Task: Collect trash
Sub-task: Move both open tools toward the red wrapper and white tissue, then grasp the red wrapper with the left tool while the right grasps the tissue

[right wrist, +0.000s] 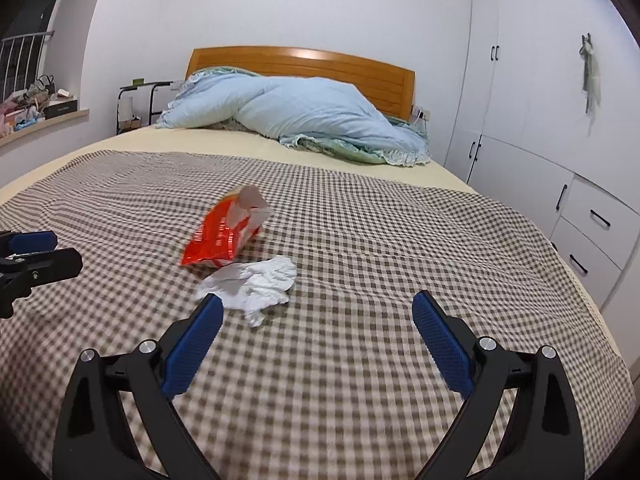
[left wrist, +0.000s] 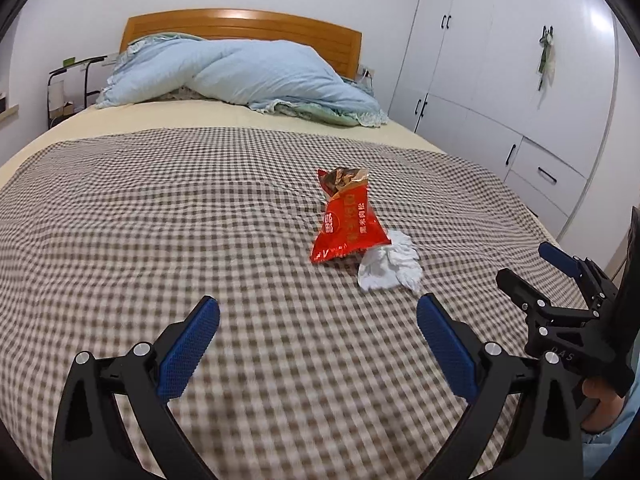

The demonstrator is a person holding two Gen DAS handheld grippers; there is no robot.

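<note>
On the checked bedspread (left wrist: 200,208), 2 wide-open empty grippers (left wrist: 318,314) (right wrist: 316,312) face wrapper (left wrist: 346,224) and tissue (left wrist: 390,266).

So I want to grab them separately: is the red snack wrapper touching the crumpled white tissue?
Touching. In the left wrist view the red snack wrapper's lower corner lies over the crumpled white tissue, with no checkered cloth between them; the right wrist view agrees.

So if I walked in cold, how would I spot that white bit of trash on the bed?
Find the bed with the wooden headboard and the checked blanket over its near half. Near the blanket's middle lies a red snack wrapper. The crumpled white tissue lies touching the wrapper's near end: soft, plain and unprinted, unlike the glossy wrapper.
</note>
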